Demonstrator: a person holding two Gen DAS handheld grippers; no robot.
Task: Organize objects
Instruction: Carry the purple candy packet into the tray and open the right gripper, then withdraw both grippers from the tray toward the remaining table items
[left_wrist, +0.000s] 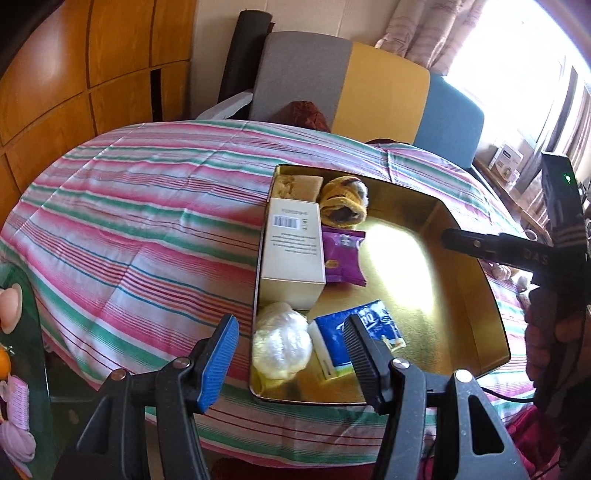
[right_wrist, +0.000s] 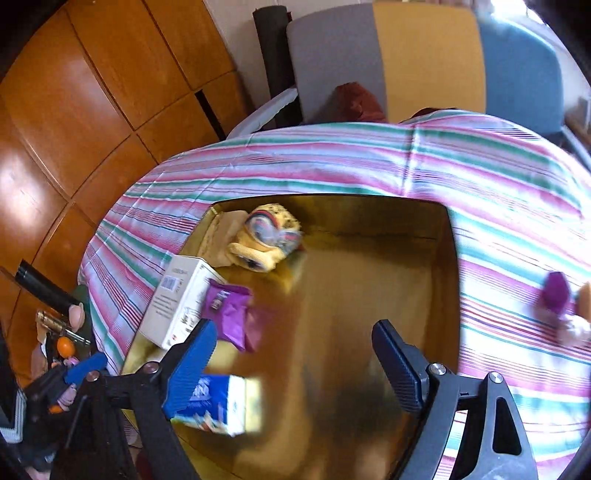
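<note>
A striped cloth (left_wrist: 129, 206) covered the table, bearing a gold tray (left_wrist: 461, 295). Inside lay a white box (left_wrist: 291, 251), plastic bag (left_wrist: 282, 341), blue pack (left_wrist: 364, 328) and purple packet (left_wrist: 343, 258). Both grippers, left (left_wrist: 291, 360) and right (right_wrist: 295, 363), hung above, jaws apart, empty.

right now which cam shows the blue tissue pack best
The left wrist view: the blue tissue pack is sharp, only partly behind a finger. In the right wrist view it is motion-blurred and partly hidden by a blue pad.

Black tongs (left_wrist: 291, 360) with ribbed blue pads (left_wrist: 218, 363), silver screws.
</note>
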